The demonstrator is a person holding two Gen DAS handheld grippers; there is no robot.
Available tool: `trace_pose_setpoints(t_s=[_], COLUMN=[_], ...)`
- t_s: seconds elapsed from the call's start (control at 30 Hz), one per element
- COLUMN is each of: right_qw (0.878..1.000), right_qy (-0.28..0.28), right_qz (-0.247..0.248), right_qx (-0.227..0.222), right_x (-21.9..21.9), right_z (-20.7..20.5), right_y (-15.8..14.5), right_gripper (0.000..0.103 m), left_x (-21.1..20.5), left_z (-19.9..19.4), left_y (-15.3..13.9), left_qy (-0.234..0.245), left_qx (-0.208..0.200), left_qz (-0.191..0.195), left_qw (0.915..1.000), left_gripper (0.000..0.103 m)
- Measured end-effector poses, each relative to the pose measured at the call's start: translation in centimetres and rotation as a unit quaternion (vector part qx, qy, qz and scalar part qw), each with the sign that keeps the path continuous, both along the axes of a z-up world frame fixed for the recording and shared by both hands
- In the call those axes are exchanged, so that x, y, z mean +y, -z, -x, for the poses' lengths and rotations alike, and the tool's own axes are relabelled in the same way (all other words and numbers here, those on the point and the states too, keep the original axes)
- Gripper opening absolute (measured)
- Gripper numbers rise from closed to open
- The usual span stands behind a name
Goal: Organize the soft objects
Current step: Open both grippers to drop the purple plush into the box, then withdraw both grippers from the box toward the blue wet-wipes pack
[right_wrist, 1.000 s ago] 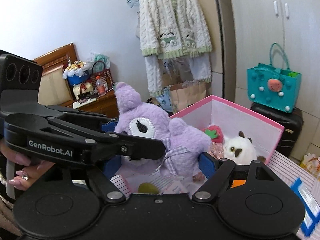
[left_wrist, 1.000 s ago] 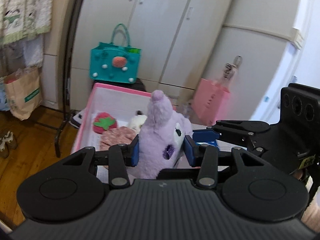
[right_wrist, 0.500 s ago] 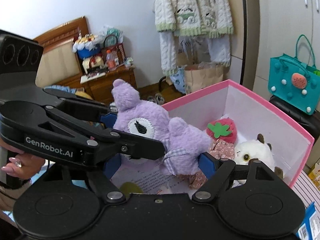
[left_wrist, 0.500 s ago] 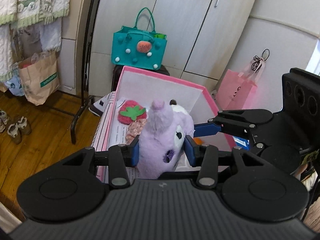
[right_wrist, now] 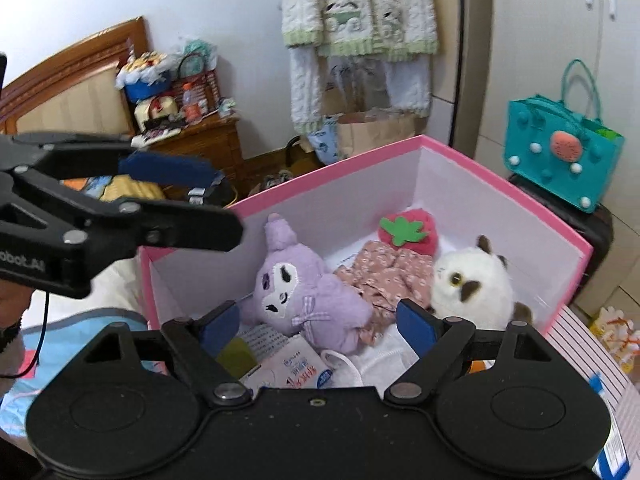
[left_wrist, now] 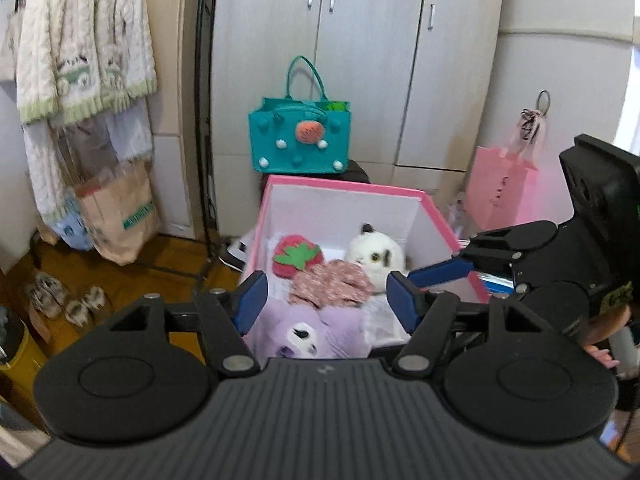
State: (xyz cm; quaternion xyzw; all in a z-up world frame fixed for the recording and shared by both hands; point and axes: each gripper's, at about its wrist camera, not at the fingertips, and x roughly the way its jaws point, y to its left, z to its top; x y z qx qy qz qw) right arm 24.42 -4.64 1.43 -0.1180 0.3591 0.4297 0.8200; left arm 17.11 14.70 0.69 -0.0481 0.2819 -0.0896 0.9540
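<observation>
A purple plush toy [right_wrist: 304, 292] lies inside the pink box [right_wrist: 328, 168] at its near left; it also shows in the left wrist view [left_wrist: 308, 330]. Beside it lie a red strawberry plush [right_wrist: 408, 230], a pink floral cloth [right_wrist: 384, 272] and a white cat plush [right_wrist: 472, 284]. My left gripper [left_wrist: 324, 292] is open and empty above the box's near end. My right gripper [right_wrist: 318, 326] is open and empty just above the purple plush.
A teal felt bag [left_wrist: 300, 138] sits on a dark case behind the box. A pink paper bag [left_wrist: 500, 194] stands at the right. Clothes hang on a rack [left_wrist: 84, 40] at the left. Papers and a packet [right_wrist: 288, 368] lie in the box's near corner.
Both grippers opened and let go of the purple plush, which dropped into the pink box. The left gripper has drawn back from it.
</observation>
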Motion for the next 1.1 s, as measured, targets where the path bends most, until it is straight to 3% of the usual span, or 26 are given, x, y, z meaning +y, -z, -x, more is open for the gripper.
trace_pose_setpoints(t_s=[0.2, 0.43, 0.67, 0.83, 1.0, 1.1], right_qw=[0.999, 0.998, 0.996, 0.993, 0.989, 0.987], right_qy=[0.027, 0.043, 0.046, 0.073, 0.099, 0.116], right_qz=[0.004, -0.003, 0.004, -0.003, 0.001, -0.001], right_qx=[-0.029, -0.053, -0.076, -0.094, -0.108, -0.107], right_x=[-1.7, -4.7, -8.6, -11.7, -14.4, -16.3], right_z=[2.3, 5.1, 9.6, 12.8, 15.2, 15.8], right_y=[-2.1, -4.9, -7.7, -7.6, -6.3, -5.5], right_gripper=[0.088, 0.088, 0.088, 0.088, 0.088, 0.089], left_x=[-0.8, -2.1, -4.7, -7.5, -11.5, -13.7], left_z=[1.2, 4.2, 7.2, 8.5, 8.3, 7.9], left_y=[-0.7, -3.3, -5.2, -4.8, -3.4, -2.8], left_qy=[0.026, 0.045, 0.101, 0.170, 0.246, 0.266], left_qx=[0.031, 0.008, 0.007, 0.033, 0.087, 0.097], left_qz=[0.011, -0.001, -0.009, -0.005, 0.004, 0.001], left_qw=[0.9991, 0.9990, 0.9948, 0.9849, 0.9655, 0.9590], left_gripper=[0.066, 0.069, 0.073, 0.077, 0.078, 0.078])
